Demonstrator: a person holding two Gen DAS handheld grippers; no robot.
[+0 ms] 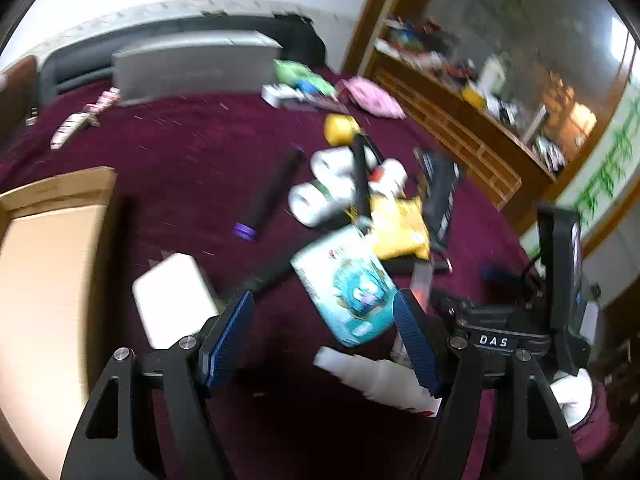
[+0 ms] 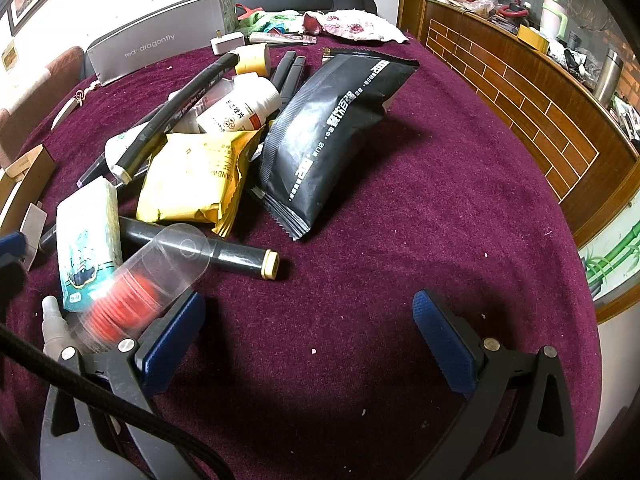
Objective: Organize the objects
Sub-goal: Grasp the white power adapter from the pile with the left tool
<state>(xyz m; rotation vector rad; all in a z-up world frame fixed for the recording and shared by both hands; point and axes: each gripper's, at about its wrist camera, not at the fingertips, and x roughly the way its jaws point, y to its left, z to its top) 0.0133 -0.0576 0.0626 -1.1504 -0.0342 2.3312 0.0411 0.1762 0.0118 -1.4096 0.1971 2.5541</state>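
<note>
The whole left wrist view is smeared, so the print on the blue tissue pack (image 1: 352, 288) cannot be read. The cardboard box (image 1: 48, 280) runs off its left edge. In the right wrist view, the clear jar (image 2: 136, 292) with red lids is blurred and the spray bottle (image 2: 54, 326) partly hidden behind it.

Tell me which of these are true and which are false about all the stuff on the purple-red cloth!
1. The black foil pouch lies on the dark red cloth. True.
2. The yellow crinkly snack packet sits to the right of the black pouch in the right wrist view. False: it sits to its left.
3. The right gripper holds the pouch. False: its jaws stand open over bare cloth.
4. The light blue tissue pack lies ahead of the left gripper. True.
5. The clear plastic tube with red discs inside stands upright. False: it lies on its side.
</note>
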